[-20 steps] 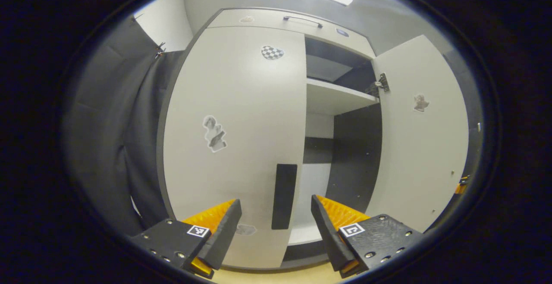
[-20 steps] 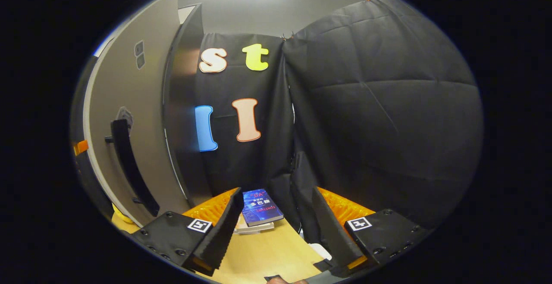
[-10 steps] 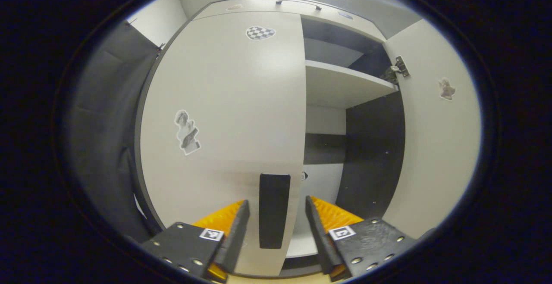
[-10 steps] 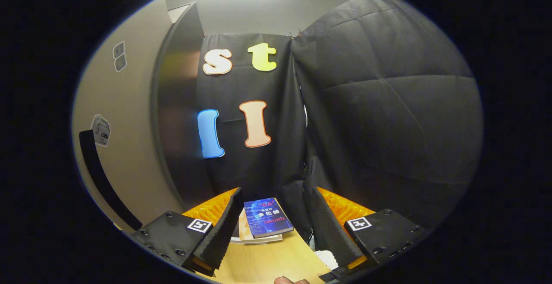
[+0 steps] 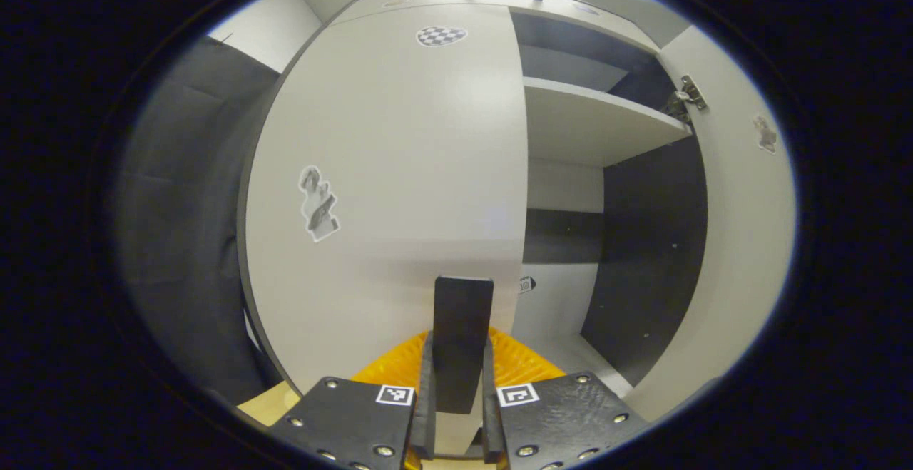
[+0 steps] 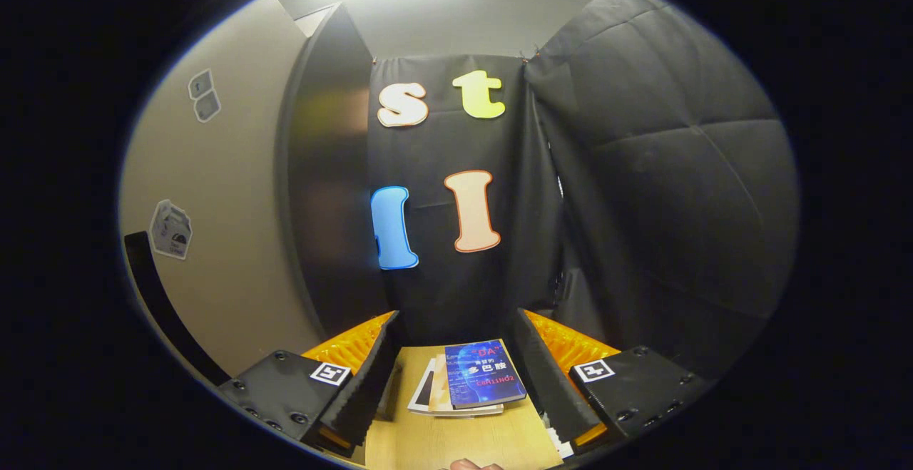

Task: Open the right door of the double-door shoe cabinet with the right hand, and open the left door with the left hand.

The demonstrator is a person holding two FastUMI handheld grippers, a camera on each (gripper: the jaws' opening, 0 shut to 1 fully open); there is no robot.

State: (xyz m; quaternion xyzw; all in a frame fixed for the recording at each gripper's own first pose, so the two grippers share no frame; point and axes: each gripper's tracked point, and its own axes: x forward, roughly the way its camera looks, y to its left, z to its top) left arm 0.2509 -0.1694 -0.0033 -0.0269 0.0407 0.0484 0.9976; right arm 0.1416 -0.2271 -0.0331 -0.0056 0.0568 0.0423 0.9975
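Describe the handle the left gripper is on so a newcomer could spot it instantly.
Start at the pale shoe cabinet. On its closed left door, near the inner edge low down, stands a black upright bar handle, clamped between the left gripper's jaws. The door's other marks are flat stickers.

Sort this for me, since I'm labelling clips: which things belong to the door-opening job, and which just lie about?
Job:
left door, closed
its black handle, clamped by the left gripper
right door, already open
right gripper, open

Lying about:
stack of books
wooden surface
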